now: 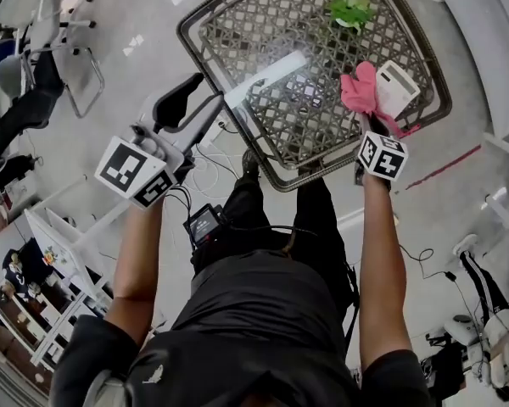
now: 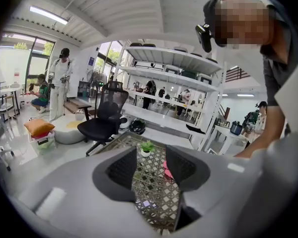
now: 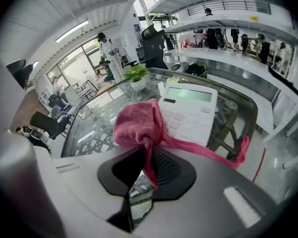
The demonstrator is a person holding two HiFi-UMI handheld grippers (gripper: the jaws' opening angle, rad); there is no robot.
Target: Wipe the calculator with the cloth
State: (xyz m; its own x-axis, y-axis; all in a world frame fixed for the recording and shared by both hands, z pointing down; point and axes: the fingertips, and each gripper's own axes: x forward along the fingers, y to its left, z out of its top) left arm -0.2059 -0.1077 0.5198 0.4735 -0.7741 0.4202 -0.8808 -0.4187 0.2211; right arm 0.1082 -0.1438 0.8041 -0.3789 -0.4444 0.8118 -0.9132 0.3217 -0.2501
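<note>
A white calculator [image 1: 396, 87] lies on the glass-topped lattice table [image 1: 263, 32] near its right edge; it also fills the middle of the right gripper view [image 3: 188, 110]. My right gripper [image 1: 366, 124] is shut on a pink cloth [image 3: 139, 125], whose bunched end rests against the calculator's left side [image 1: 359, 89], with a tail trailing right [image 3: 223, 155]. My left gripper [image 1: 195, 100] hangs open and empty off the table's front left corner, jaws apart over the lattice [image 2: 151, 175].
A small potted plant [image 1: 350, 10] stands at the table's far side [image 3: 137, 76]. Cables [image 1: 208, 172] lie on the floor by the table's front edge. Office chairs [image 1: 34, 66] stand at the left, shelving [image 2: 174, 66] and people further off.
</note>
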